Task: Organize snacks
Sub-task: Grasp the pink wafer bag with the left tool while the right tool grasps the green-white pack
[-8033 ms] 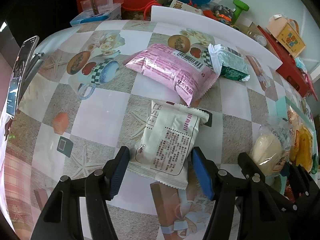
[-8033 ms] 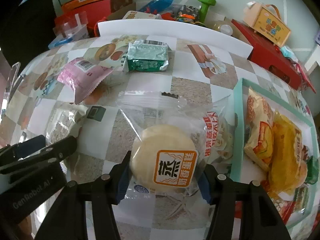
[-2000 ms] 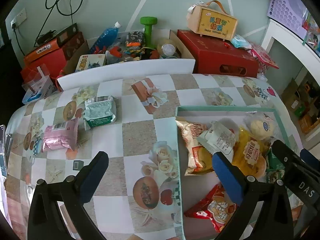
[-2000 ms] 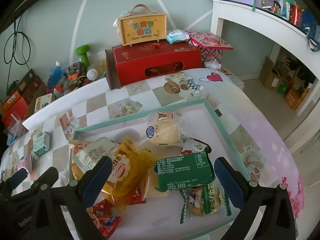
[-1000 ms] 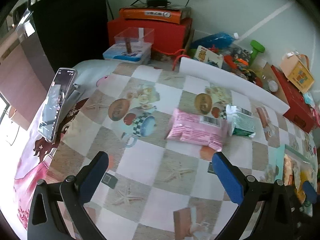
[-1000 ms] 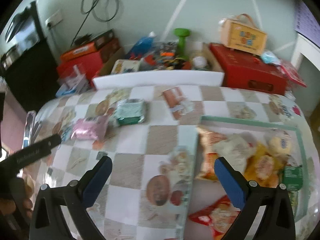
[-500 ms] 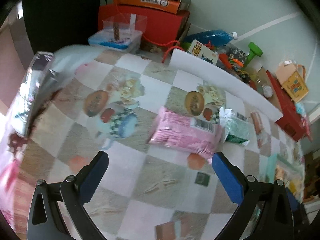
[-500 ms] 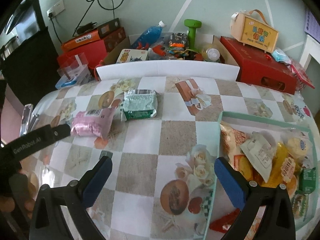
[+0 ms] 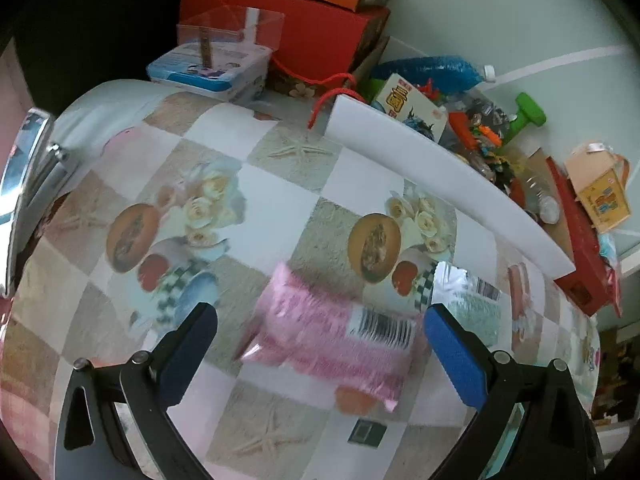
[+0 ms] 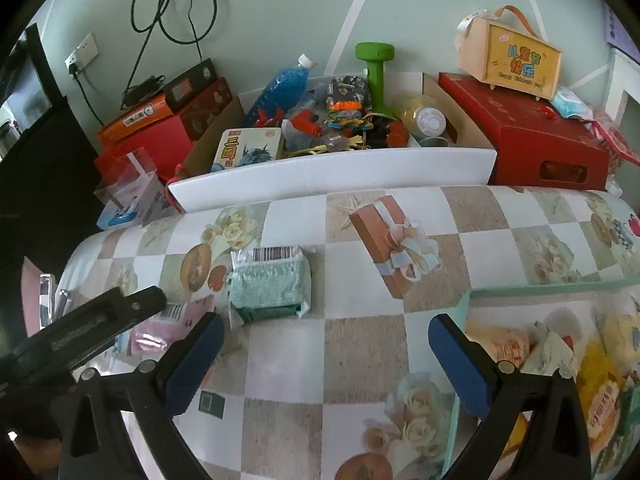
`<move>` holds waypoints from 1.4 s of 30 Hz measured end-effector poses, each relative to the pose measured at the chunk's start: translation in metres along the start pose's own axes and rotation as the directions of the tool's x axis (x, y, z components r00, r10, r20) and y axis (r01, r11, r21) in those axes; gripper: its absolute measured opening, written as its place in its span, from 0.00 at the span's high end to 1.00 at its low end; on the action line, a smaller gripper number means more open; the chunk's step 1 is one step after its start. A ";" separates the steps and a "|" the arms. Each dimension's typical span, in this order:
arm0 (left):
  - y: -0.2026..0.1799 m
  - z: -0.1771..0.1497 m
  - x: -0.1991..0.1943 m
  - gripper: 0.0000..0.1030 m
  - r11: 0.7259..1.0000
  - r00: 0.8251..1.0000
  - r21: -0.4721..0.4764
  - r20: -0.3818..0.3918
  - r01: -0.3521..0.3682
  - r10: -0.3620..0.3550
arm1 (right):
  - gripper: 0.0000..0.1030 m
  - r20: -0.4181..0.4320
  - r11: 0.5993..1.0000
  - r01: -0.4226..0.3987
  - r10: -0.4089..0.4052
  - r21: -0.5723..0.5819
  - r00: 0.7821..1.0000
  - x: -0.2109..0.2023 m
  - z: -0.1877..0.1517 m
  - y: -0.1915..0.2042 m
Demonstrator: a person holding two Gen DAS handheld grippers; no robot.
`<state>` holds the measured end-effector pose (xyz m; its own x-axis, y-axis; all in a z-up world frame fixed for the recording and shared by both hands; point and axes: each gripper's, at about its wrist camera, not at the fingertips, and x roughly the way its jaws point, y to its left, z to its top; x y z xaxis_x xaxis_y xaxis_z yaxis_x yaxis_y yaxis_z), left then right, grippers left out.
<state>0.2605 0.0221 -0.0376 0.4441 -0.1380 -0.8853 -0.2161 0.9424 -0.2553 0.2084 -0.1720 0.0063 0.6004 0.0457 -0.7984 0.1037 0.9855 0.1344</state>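
On the desk [image 10: 360, 344], two snack packets lie loose outside the tray: one pink packet [image 9: 332, 336] at the left and one green packet [image 10: 270, 286] just to its right, their ends close together. Beyond them a white board [image 10: 332, 172] lines the desk's far edge, and bare checked cloth lies open in front of the green packet. At the right, the green-rimmed tray [image 10: 532, 290] holds a heap of snacks too overlapped to count. The left tool [image 9: 316, 344] hovers low over the pink packet, released, jaws spread wide on either side of it without touching. The right tool [image 10: 324, 356] hangs higher, also released, empty above the cloth between green packet and tray.
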 end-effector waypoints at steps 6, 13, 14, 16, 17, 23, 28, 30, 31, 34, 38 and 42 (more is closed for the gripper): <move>-0.012 0.002 0.017 0.00 0.997 0.998 0.053 -0.029 -0.049 0.051 | 0.00 -0.014 1.000 0.000 0.000 -0.016 1.000 0.011 0.005 0.001; 0.005 -0.007 0.009 0.00 0.994 0.997 0.085 -0.047 -0.063 0.067 | 0.00 -0.034 0.999 -0.001 0.000 -0.032 0.999 0.022 0.008 0.003; 0.009 -0.009 0.009 0.00 0.994 0.996 0.085 -0.051 -0.062 0.067 | 0.00 -0.037 0.999 -0.003 0.002 -0.036 0.999 0.023 0.008 0.004; 0.020 -0.012 0.005 0.00 0.995 0.996 0.080 -0.052 -0.064 0.068 | 0.00 -0.043 0.999 -0.009 0.008 -0.042 0.999 0.027 0.010 0.008; 0.025 -0.014 0.004 0.00 0.995 0.996 0.077 -0.052 -0.066 0.070 | 0.00 -0.046 0.999 -0.015 0.013 -0.046 0.999 0.030 0.010 0.010; 0.045 -0.025 -0.004 0.00 0.996 0.997 0.056 -0.049 -0.063 0.066 | 0.00 -0.082 0.997 -0.029 0.023 -0.073 0.996 0.050 0.012 0.025; 0.055 -0.033 -0.004 0.00 0.999 0.998 0.040 -0.057 -0.033 0.036 | 0.00 -0.108 0.995 -0.018 0.007 -0.098 0.994 0.068 0.015 0.037; 0.056 -0.036 -0.004 0.00 0.998 0.997 0.053 -0.054 -0.047 0.050 | 0.00 -0.119 0.994 -0.011 -0.001 -0.105 0.993 0.075 0.016 0.039; 0.055 -0.037 -0.003 0.00 0.997 0.997 0.061 -0.055 -0.051 0.054 | 0.00 -0.123 0.994 -0.007 -0.007 -0.106 0.992 0.078 0.017 0.040; 0.054 -0.040 -0.004 0.00 0.995 0.996 0.076 -0.055 -0.060 0.064 | 0.06 -0.129 0.994 0.001 -0.015 -0.110 0.992 0.085 0.019 0.042; 0.049 -0.040 -0.002 0.05 0.993 0.996 0.090 -0.053 -0.072 0.077 | 0.27 -0.112 0.990 0.015 -0.031 -0.139 0.993 0.086 0.020 0.047; 0.046 -0.046 -0.008 0.25 0.992 0.996 0.110 -0.045 -0.068 0.073 | 0.37 -0.102 0.989 0.013 -0.028 -0.147 0.994 0.082 0.017 0.049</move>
<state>0.2066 0.0526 -0.0598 0.3878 -0.0821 -0.9181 -0.1491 0.9773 -0.1503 0.2761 -0.1229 -0.0428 0.5130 0.0348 -0.8577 -0.0067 0.9993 0.0365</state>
